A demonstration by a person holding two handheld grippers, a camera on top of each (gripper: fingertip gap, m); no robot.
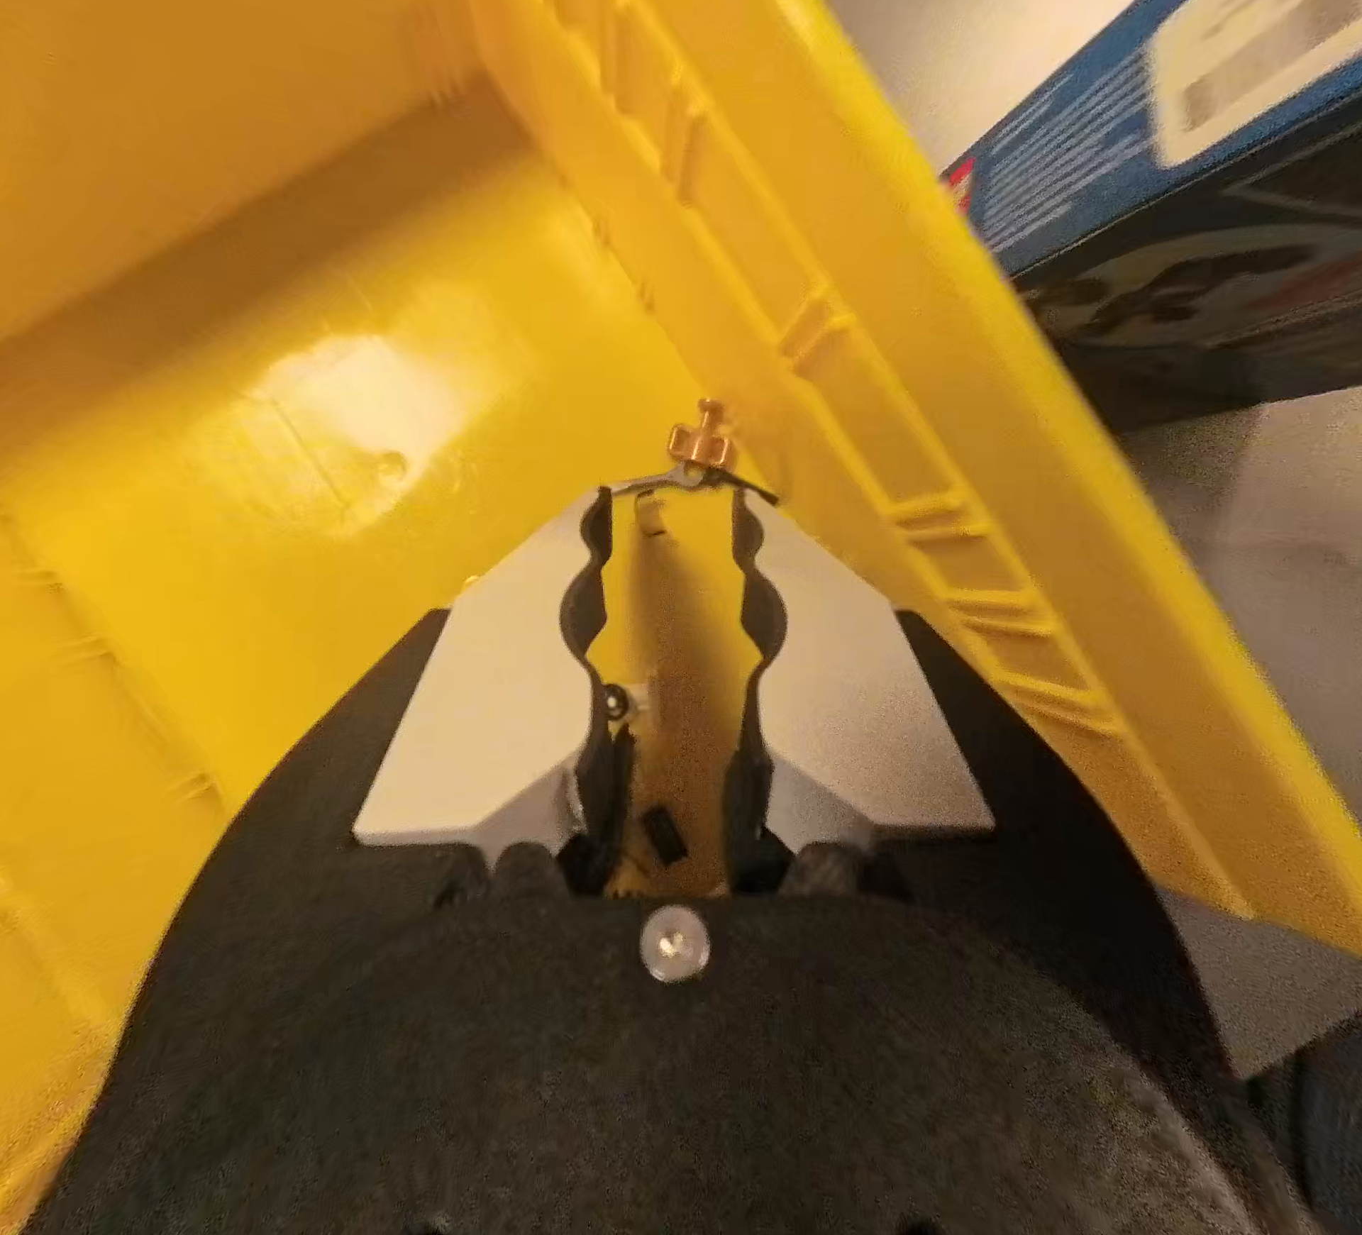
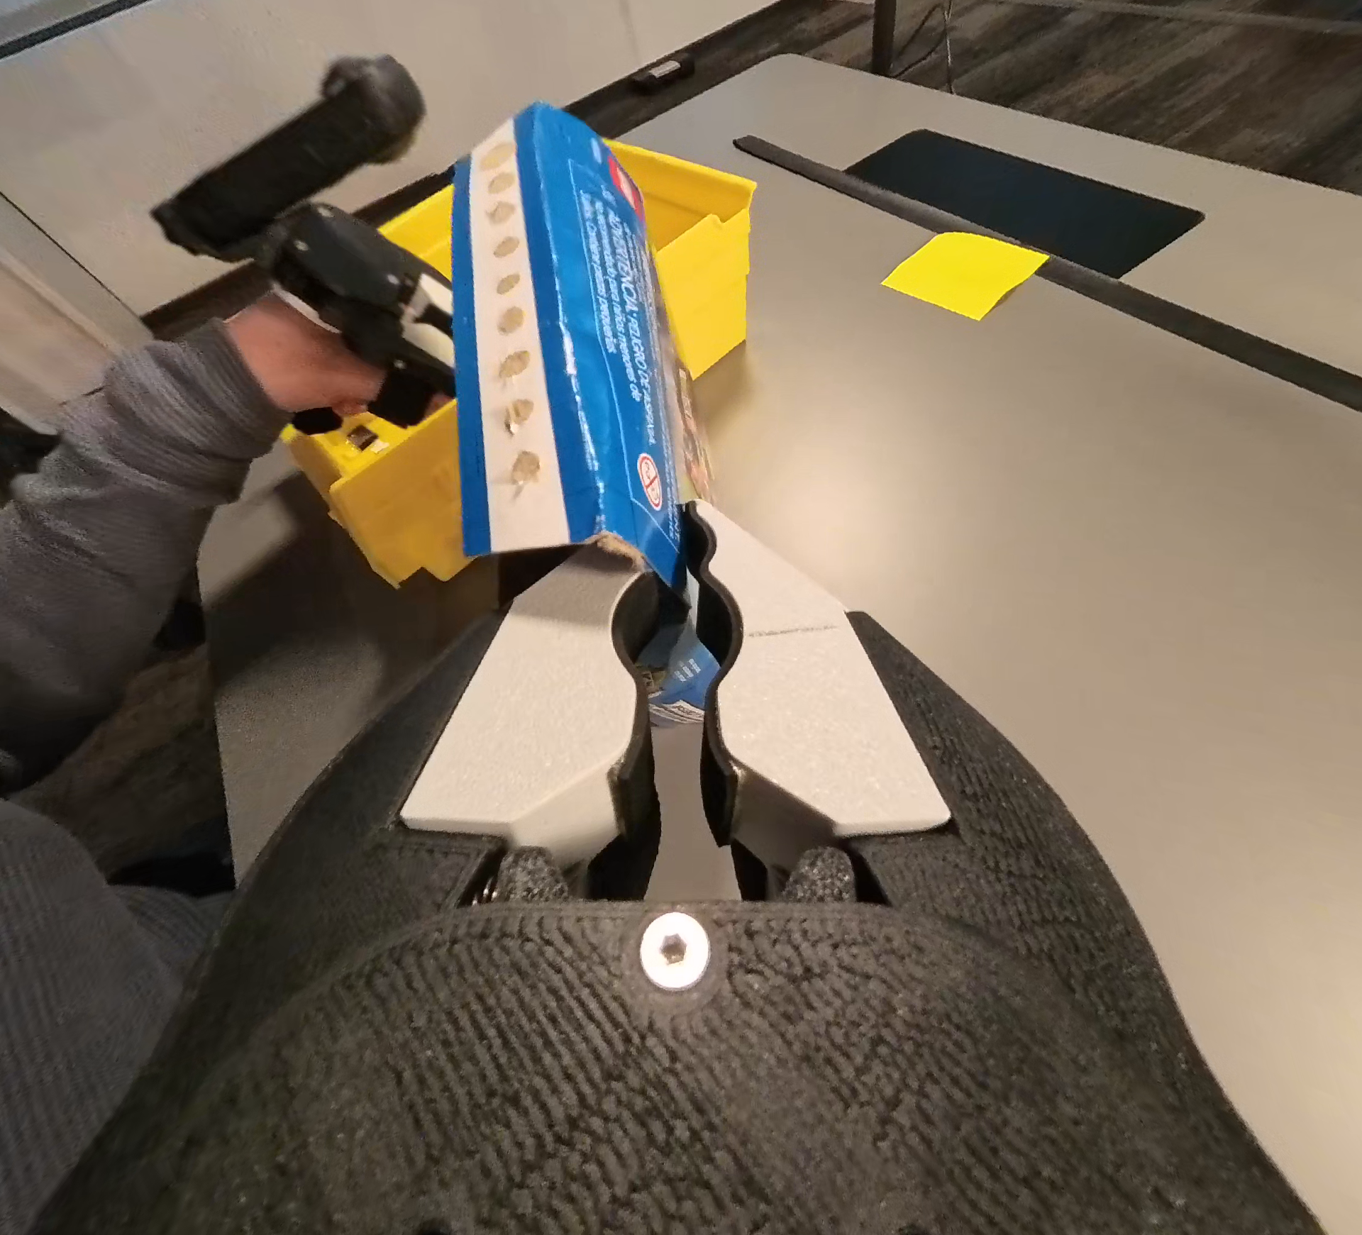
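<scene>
Landmark: yellow bin [image 2: 707,256], standing on a grey table [image 2: 1032,536]

Left gripper [image 1: 674,499]: inside the bin, near its ribbed side wall; jaws spread apart with nothing pressed between the pads. A small copper-coloured piece [image 1: 700,444] and a thin dark metal piece [image 1: 693,479] lie on the bin floor just past the fingertips; contact with the tips cannot be told. Hand [image 2: 309,359] in a grey sleeve holds this gripper over the bin's near end

Right gripper [image 2: 682,536]: in front of the bin, clenched on the lower edge of a blue cardboard box [image 2: 560,330]; the box tilts up and leans over the bin, hiding part of it

Yellow paper note [image 2: 958,275]: on the table, well right of the bin, beside a dark mat [image 2: 1032,197]
</scene>
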